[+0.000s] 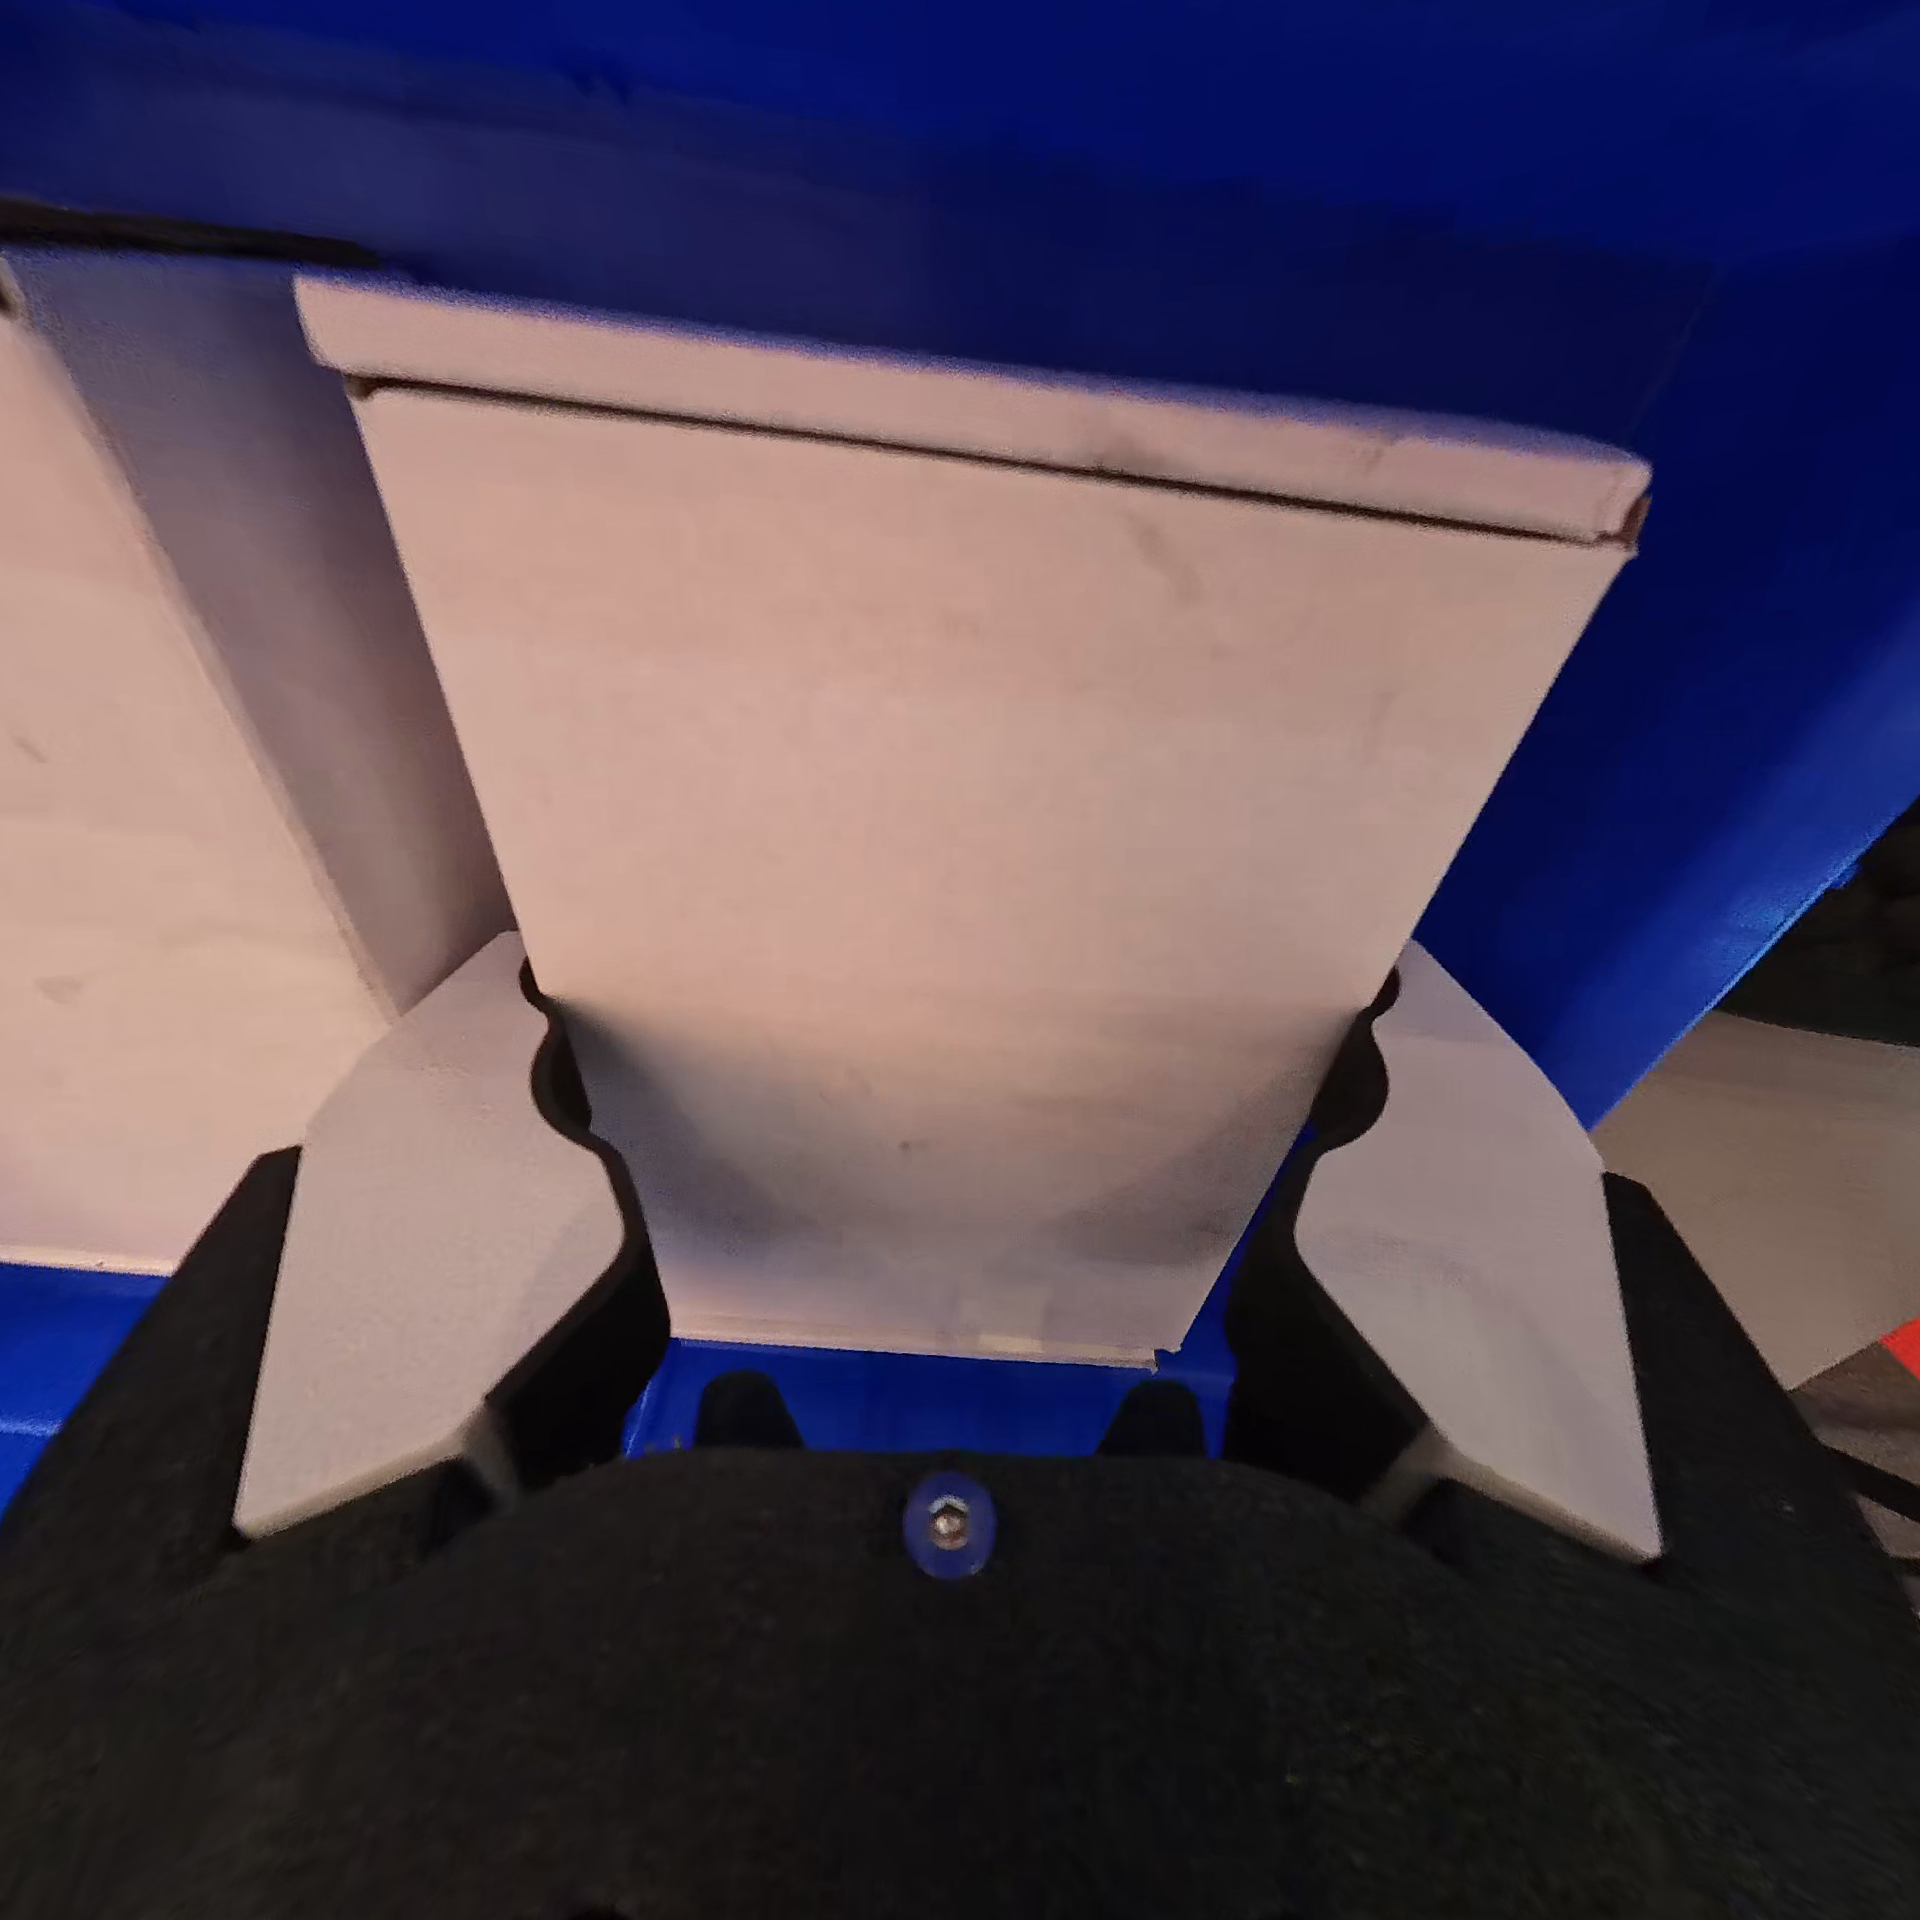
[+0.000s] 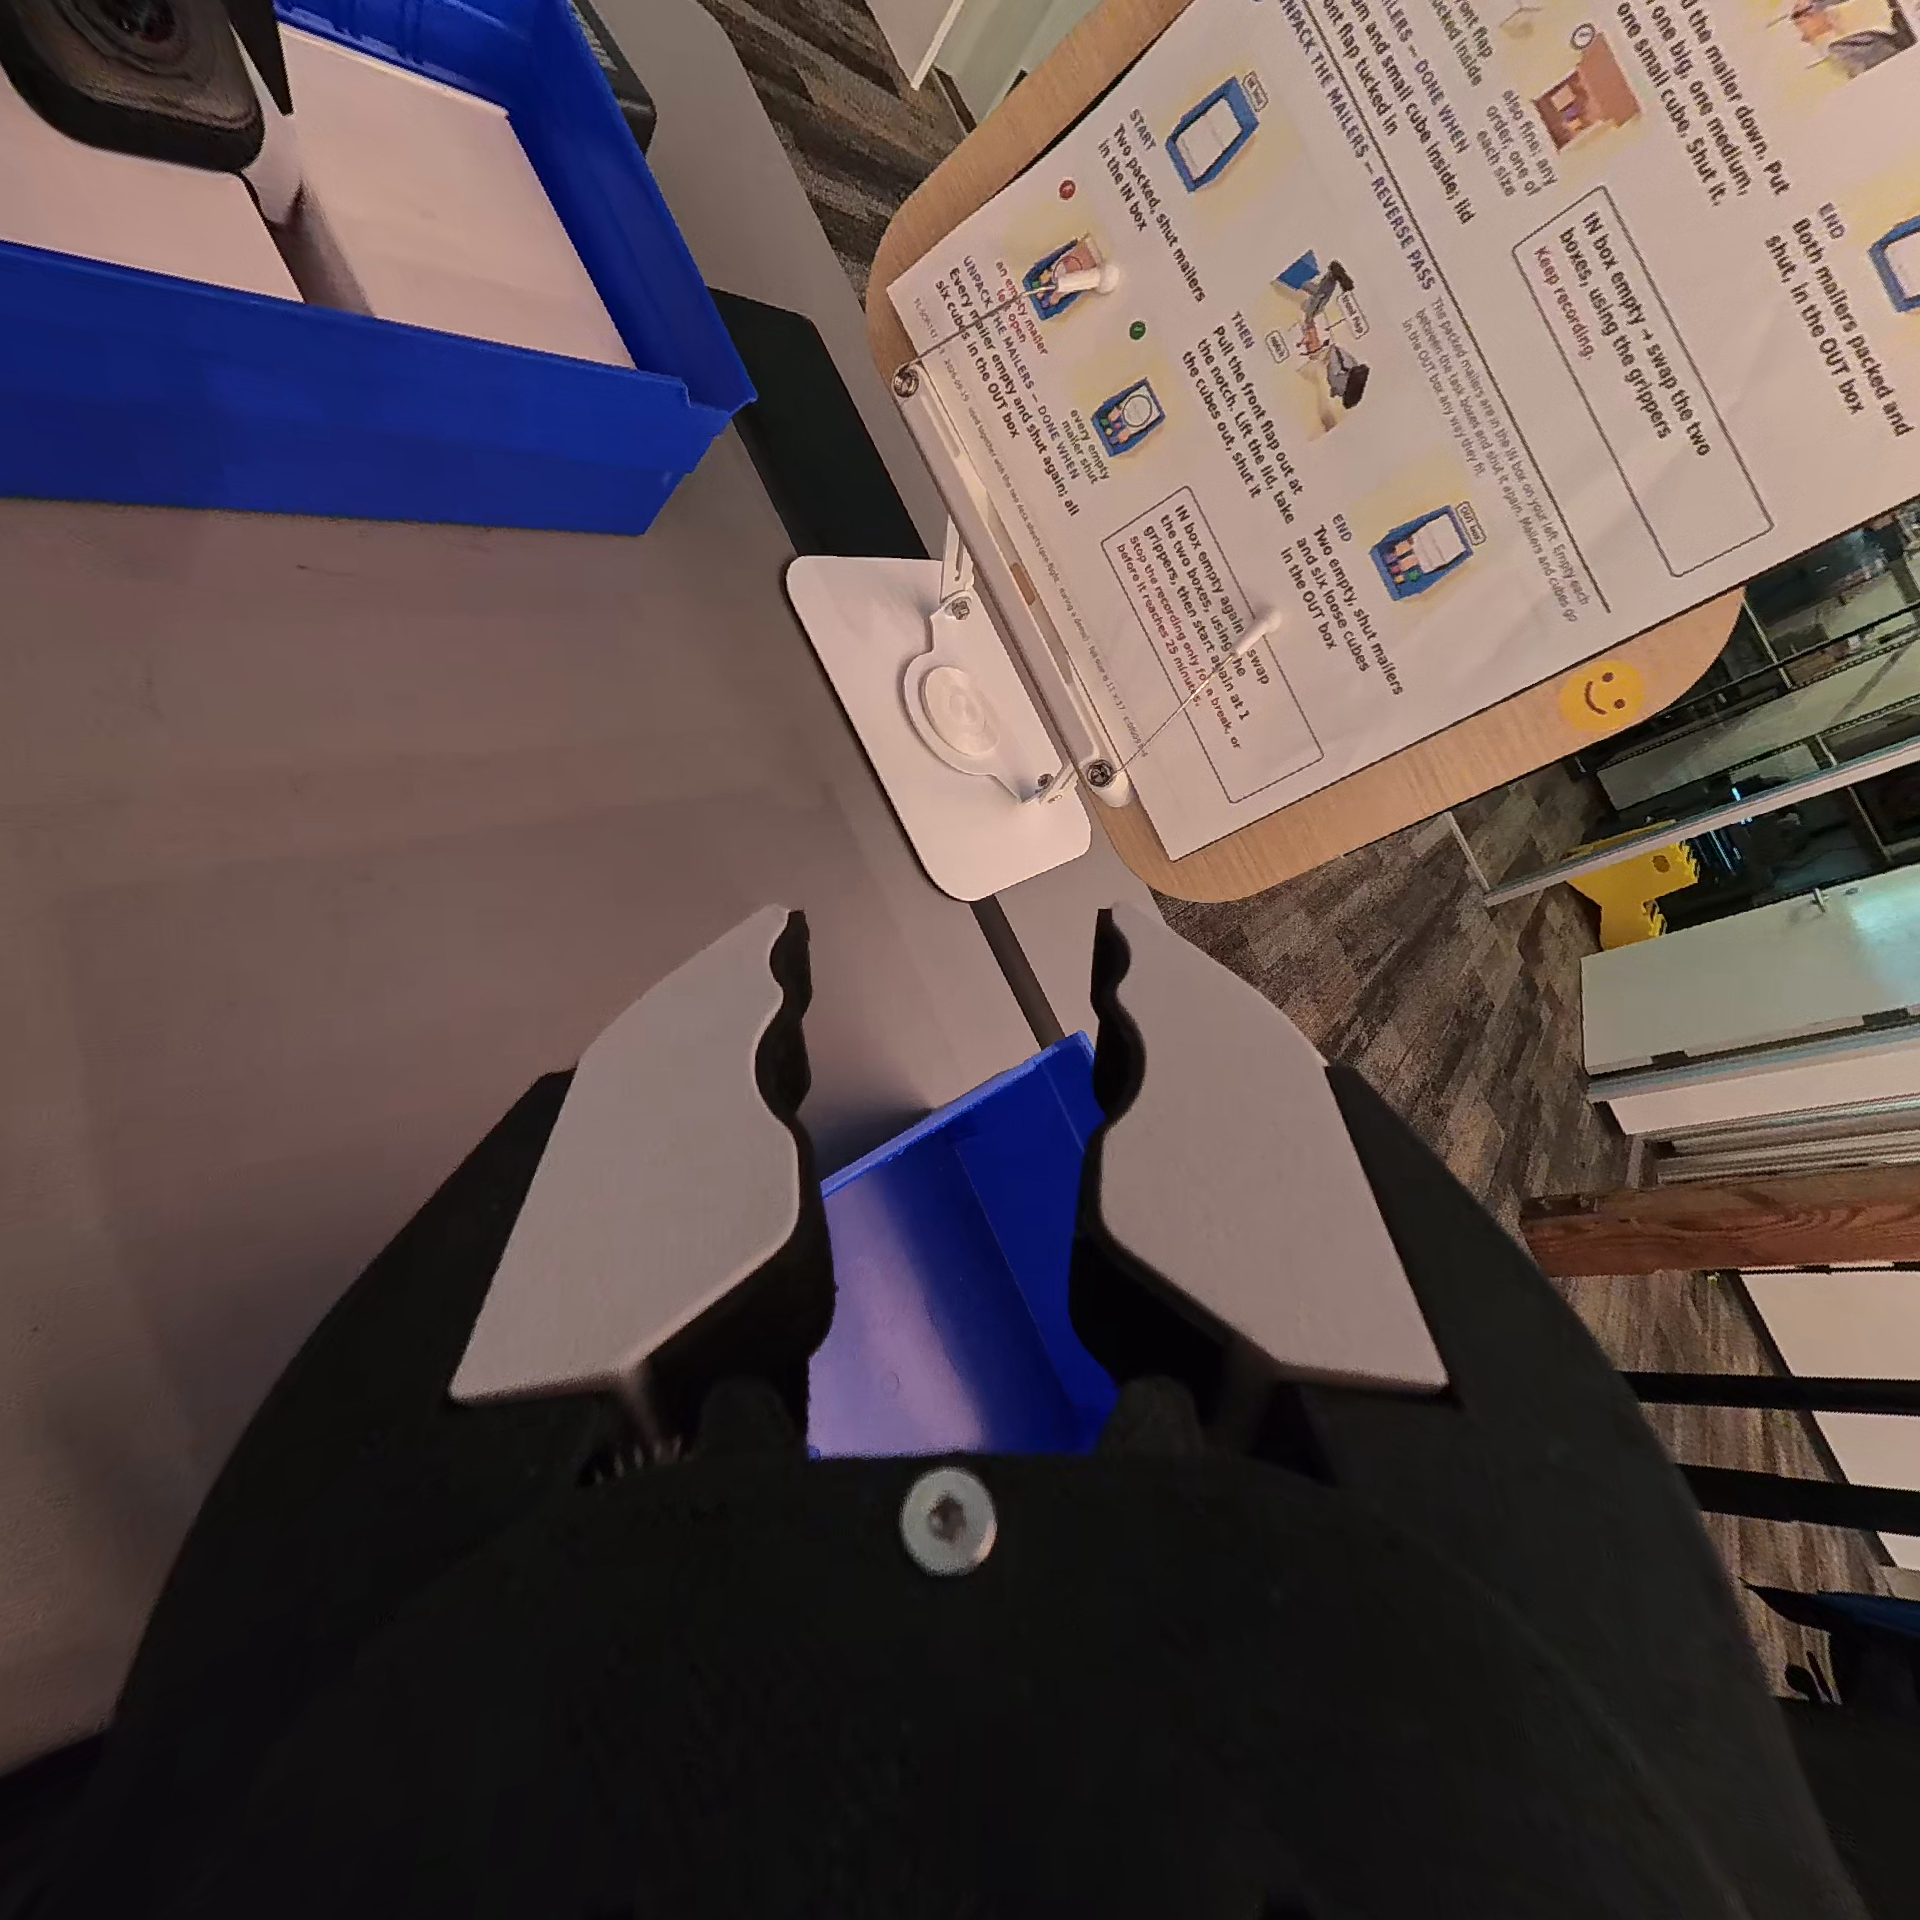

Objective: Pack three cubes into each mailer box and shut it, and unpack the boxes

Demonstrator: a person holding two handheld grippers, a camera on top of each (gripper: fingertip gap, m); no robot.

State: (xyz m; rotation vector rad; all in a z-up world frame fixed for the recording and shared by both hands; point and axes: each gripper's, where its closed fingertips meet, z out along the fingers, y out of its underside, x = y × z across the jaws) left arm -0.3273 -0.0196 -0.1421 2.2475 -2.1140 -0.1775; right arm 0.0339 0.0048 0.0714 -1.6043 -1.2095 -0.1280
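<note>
In the left wrist view a shut white mailer box [image 1: 987, 727] lies in a blue bin [image 1: 1714, 623]. My left gripper [image 1: 951, 1029] straddles its near end, with both pads pressed on its sides. A second white mailer [image 1: 125, 831] lies beside it on the left. My right gripper [image 2: 945, 935] is open and empty, hovering over the corner of another blue bin [image 2: 935, 1299]. The right wrist view also shows the first bin [image 2: 312, 416] at the top left with both mailers [image 2: 447, 208] and the left gripper's body [image 2: 135, 83] over them. No cubes are in view.
A grey table [image 2: 364, 779] lies between the two bins. A wooden board with a printed instruction sheet [image 2: 1351, 416] stands on a white base [image 2: 935, 717] at the table's far edge. Carpeted floor and furniture lie beyond it. Spacing between my two grippers at the tips: around 40 centimeters.
</note>
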